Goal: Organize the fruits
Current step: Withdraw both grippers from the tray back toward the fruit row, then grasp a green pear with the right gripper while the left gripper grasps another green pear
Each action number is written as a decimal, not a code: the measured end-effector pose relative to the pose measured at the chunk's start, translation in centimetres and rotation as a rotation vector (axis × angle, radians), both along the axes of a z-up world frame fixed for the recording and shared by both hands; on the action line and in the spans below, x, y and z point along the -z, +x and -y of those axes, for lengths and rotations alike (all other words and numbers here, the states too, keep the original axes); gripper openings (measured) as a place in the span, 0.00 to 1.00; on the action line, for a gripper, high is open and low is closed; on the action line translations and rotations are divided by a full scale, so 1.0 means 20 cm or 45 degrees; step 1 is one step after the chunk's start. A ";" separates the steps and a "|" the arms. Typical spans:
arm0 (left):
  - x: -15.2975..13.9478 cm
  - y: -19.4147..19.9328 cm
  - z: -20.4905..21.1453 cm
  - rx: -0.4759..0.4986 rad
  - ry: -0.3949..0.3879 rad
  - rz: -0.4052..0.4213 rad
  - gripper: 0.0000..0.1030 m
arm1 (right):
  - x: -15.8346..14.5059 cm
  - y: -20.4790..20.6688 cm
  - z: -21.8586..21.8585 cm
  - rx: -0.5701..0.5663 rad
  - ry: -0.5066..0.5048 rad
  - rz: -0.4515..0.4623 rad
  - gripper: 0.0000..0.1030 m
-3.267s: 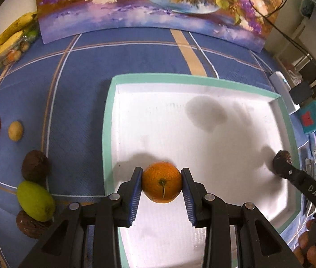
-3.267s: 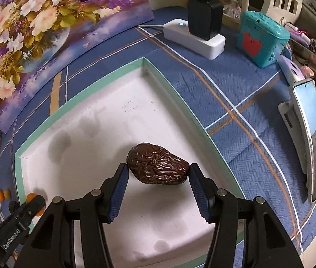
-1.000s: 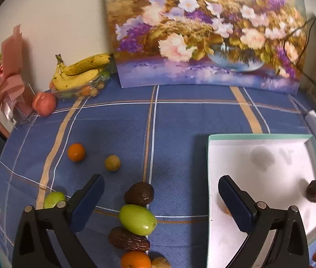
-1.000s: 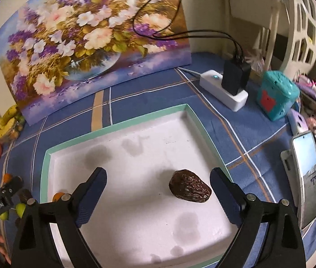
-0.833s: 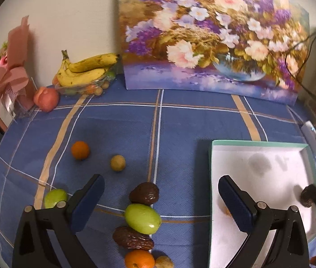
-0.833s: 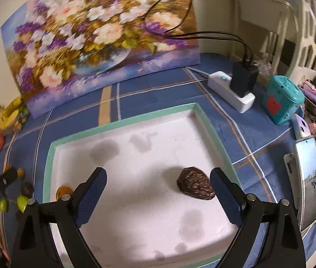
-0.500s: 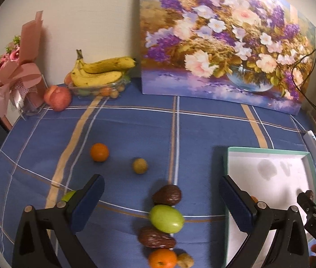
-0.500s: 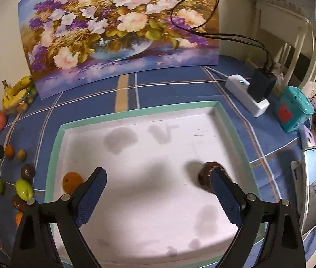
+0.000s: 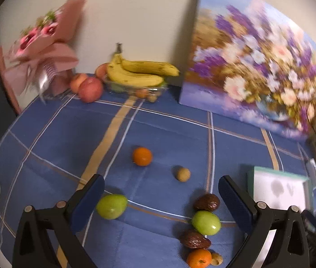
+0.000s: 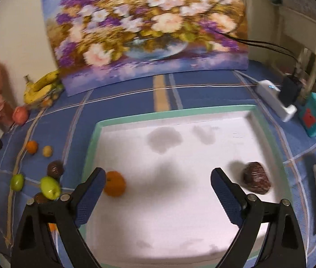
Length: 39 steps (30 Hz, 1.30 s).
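Both sets of jaws wide open, nothing held. One orange point(image 10: 114, 183) and one brown date point(image 10: 256, 178) already in the white tray point(image 10: 122, 118). Best for the left gripper point(image 9: 161, 197) to drop straight over one loose fruit on the blue cloth point(image 9: 73, 134), like the green fruit point(image 9: 111, 206), then squeeze gently. Right gripper point(image 10: 156, 189) over the tray.

Domestic room: table with blue plaid tablecloth point(image 9: 162, 131), unframed floral canvas painting point(image 9: 254, 76) and pink-wrapped flower bouquet point(image 9: 44, 51) behind it.
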<state>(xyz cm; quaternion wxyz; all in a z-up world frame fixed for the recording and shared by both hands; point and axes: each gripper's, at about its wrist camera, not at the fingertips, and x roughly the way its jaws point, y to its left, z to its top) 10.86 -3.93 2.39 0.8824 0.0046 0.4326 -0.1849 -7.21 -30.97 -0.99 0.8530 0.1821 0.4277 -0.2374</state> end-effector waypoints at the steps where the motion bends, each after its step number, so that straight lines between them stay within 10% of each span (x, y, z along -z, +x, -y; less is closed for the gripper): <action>1: 0.00 0.01 -0.02 -0.008 -0.015 -0.007 1.00 | 0.01 0.01 -0.02 -0.021 0.010 0.008 0.95; 28: 0.05 0.22 -0.38 -0.029 -0.033 -0.175 0.98 | -0.33 0.55 -0.59 -0.308 0.119 0.014 0.94; 39: 0.27 0.29 -0.31 0.014 0.039 -0.356 0.98 | -0.08 0.67 -0.65 -0.277 0.186 -0.188 0.84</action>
